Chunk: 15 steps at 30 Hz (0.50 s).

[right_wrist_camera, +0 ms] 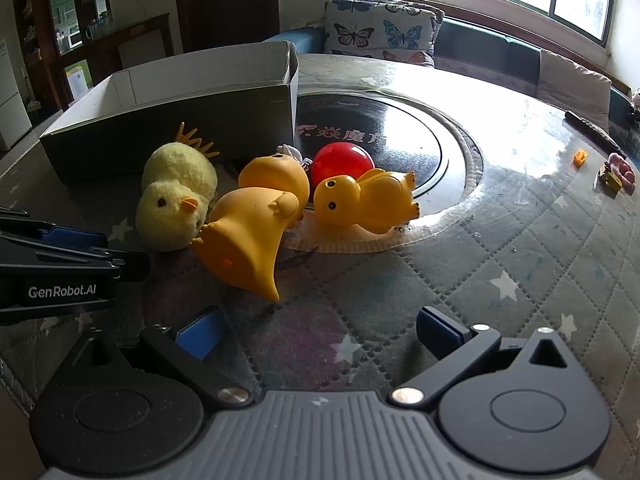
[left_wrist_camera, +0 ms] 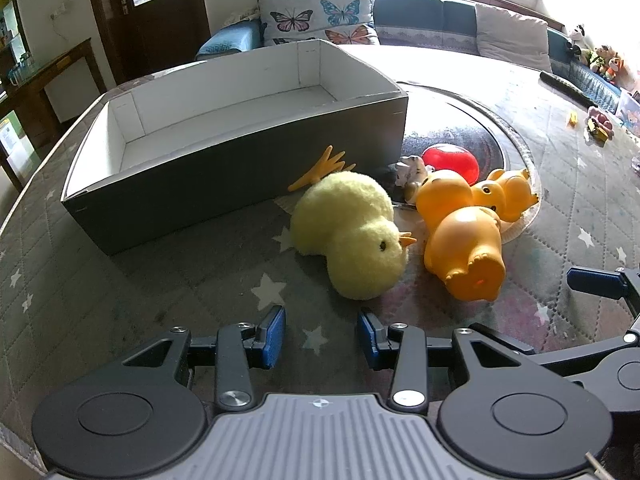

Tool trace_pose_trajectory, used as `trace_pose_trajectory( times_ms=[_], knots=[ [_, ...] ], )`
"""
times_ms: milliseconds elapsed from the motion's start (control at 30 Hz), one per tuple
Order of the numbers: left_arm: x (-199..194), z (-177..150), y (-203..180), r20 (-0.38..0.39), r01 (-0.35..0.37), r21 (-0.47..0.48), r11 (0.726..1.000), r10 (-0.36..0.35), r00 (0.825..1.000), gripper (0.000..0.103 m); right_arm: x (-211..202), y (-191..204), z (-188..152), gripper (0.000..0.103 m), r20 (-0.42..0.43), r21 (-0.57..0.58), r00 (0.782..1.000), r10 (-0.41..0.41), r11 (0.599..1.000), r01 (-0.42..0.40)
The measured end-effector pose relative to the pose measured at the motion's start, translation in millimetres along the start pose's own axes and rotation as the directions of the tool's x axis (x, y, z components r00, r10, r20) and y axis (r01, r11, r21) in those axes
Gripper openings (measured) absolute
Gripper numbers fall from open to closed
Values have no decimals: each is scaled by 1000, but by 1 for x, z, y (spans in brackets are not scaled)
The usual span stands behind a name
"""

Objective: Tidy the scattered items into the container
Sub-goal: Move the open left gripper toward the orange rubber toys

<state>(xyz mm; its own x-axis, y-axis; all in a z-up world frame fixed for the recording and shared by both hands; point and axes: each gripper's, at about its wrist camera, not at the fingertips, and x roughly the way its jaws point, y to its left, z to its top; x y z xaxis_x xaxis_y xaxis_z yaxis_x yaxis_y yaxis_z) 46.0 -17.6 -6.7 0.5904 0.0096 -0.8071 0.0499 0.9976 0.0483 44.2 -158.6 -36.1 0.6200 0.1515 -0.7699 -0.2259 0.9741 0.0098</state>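
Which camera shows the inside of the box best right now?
The left wrist view: it looks down into the box, showing its white floor and walls with nothing inside. The right wrist view shows mostly the dark outer wall and rim, hardly any floor.

Left gripper (left_wrist_camera: 322, 334) and right gripper (right_wrist_camera: 316, 332) hover, fingers parted.

Both wrist cams low, near; share plush chick (left_wrist_camera: 352, 236).

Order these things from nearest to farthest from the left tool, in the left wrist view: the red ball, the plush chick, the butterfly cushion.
From the left tool:
1. Plush chick, just ahead on the table.
2. Red ball, farther, ahead to the right.
3. Butterfly cushion, farthest, behind the box.
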Motion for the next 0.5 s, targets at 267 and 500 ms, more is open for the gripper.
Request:
trace_pose_trajectory(
  times_ms=[267, 500],
  knots=[
    [1, 1, 0, -1, 0, 1, 1000, 0, 1000, 42, 0, 1, 0, 103, -1, 0, 1000, 1, 1000, -1],
    [2, 1, 0, -3, -1, 1, 1000, 1, 1000, 42, 0, 1, 0, 103, -2, -1, 1000, 2, 1000, -2]
  ],
)
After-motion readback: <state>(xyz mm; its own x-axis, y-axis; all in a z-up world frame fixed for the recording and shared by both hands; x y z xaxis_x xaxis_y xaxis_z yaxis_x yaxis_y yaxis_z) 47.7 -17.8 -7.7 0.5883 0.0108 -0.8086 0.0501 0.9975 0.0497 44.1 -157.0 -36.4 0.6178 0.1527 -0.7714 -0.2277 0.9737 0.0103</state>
